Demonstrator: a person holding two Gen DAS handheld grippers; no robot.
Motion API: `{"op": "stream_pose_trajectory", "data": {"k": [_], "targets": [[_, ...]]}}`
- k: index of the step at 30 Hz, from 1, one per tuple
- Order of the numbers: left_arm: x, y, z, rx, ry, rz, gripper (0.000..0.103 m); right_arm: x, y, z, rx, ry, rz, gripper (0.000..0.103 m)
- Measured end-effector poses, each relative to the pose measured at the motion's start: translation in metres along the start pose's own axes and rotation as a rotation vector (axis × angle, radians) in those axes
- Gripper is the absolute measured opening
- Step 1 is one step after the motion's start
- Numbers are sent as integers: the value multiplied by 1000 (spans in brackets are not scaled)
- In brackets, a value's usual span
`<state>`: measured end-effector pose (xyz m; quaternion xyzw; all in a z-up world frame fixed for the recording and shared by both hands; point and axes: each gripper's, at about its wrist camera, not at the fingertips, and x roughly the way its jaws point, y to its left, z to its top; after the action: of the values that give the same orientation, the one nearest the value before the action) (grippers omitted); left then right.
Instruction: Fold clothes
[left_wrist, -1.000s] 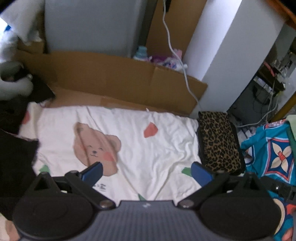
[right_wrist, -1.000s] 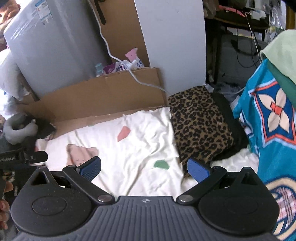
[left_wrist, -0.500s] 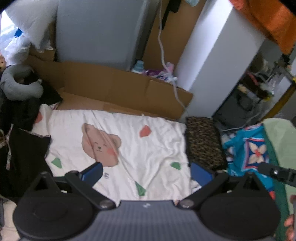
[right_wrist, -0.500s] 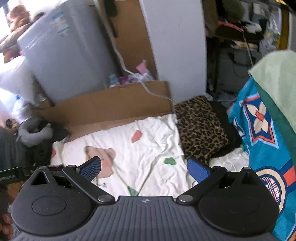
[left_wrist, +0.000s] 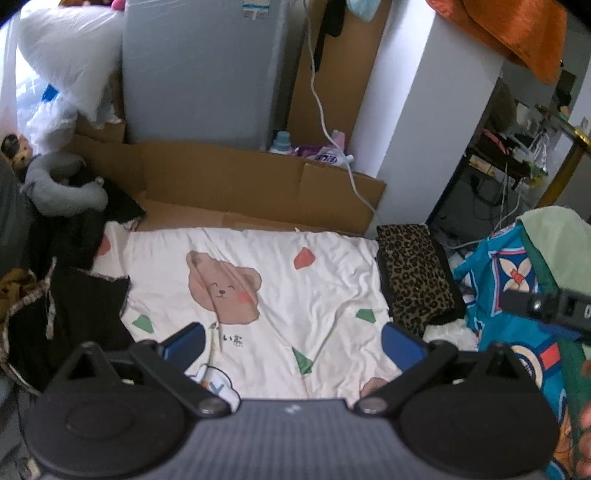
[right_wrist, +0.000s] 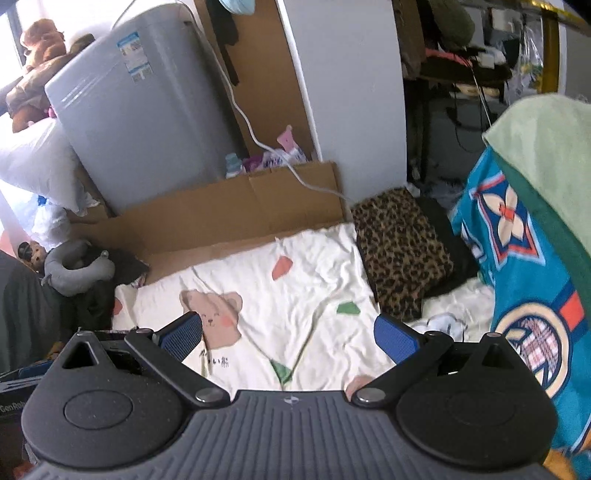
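A folded leopard-print garment (left_wrist: 415, 271) (right_wrist: 400, 254) lies at the right edge of a white bear-print sheet (left_wrist: 280, 291) (right_wrist: 295, 295), on top of a folded black piece. Dark clothes (left_wrist: 66, 314) are heaped at the sheet's left side. My left gripper (left_wrist: 291, 345) hangs open above the sheet's near part, holding nothing. My right gripper (right_wrist: 288, 336) is also open and empty, above the sheet. In the left wrist view the right gripper's body (left_wrist: 550, 306) shows at the far right.
A teal patterned blanket (right_wrist: 524, 295) with a pale green cloth (right_wrist: 546, 147) on top rises at the right. A cardboard wall (left_wrist: 258, 184) borders the sheet's far side, with a grey appliance (left_wrist: 199, 70), white pillar (left_wrist: 424, 122) and white cable behind. A grey neck pillow (left_wrist: 59, 188) sits at left.
Both grippers have pulled up and back from the sheet, so more of the room and sheet shows. The leopard garment lies where it was. Both stay open.
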<state>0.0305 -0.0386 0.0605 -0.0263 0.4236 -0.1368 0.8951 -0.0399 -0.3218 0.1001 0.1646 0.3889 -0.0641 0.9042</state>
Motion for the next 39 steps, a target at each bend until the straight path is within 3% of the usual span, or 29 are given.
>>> {"op": "stream_pose_trajectory", "data": {"k": [7,15,22,30,39], "targets": [[5,11,-27,-14,2,56,102,13,5,-27,-34,39,-30,102],[13,33,-51,-90,81,141,102,22,22,-52,-85,92,-7,102],[-5,26,-64,-54,38,162,102,11,41,-70,-115,78,1,102],[-4,29,-69,-53,69,183,102,6,50,-80,-121,42,-22,102],[-6,40,-71,-95,108,206,102,17,70,-86,-146,122,22,102]]}}
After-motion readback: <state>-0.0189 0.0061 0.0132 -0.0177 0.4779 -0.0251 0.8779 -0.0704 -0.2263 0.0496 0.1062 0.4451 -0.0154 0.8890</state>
